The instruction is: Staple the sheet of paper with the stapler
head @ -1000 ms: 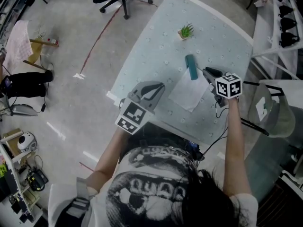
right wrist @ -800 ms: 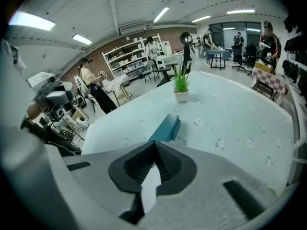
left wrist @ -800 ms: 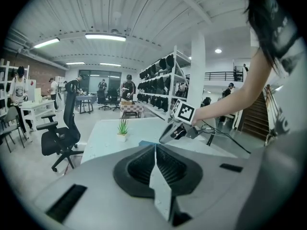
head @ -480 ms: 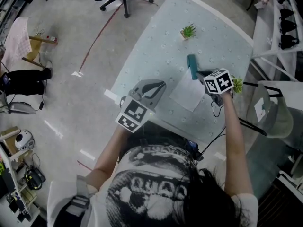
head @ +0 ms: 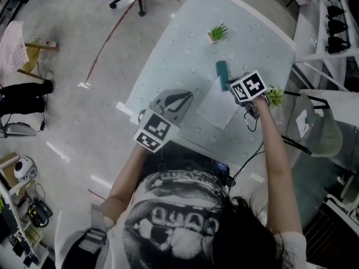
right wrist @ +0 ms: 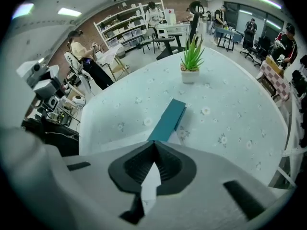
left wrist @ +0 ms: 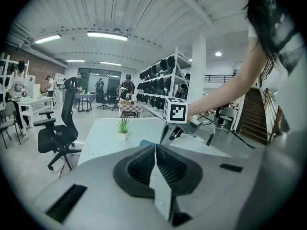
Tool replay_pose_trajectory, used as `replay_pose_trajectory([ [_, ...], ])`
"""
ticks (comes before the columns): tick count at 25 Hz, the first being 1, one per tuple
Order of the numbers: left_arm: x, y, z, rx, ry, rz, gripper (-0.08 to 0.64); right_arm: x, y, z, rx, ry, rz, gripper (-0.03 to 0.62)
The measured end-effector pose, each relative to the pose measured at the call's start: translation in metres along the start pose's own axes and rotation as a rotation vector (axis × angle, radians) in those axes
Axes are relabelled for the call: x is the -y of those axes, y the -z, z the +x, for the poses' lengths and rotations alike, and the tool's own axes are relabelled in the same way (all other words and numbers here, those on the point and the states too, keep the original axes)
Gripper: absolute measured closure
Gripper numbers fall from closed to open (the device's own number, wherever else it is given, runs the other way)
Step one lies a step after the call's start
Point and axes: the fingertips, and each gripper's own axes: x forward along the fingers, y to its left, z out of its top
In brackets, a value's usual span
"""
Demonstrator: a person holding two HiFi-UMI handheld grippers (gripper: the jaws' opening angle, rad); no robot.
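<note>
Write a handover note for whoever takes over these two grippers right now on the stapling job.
Left gripper: jaws together, empty, over the near edge of the table, left of the sheet of paper.
Right gripper: jaws have just been closing and are shut with nothing between them, tips pointing down at the near end of the stapler.
Stapler lies flat at the sheet's far corner; whether the corner is in its mouth can't be told.
Done: nothing visibly stapled. Left: get the corner in the stapler and press down.
</note>
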Motion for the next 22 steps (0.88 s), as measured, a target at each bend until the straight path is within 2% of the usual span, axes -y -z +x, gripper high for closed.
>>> replay_pose_trajectory([
  [9, -0.01, 0.0, 0.007, 0.008, 0.005, -0.01, 0.554, 0.0, 0.001, 0.003, -0.146, -0.04, -0.041, 0.589],
  [22, -0.028, -0.002, 0.0, 0.008, 0.014, 0.007, 0.553, 0.0, 0.002, 0.009, -0.041, -0.027, 0.063, 0.591],
])
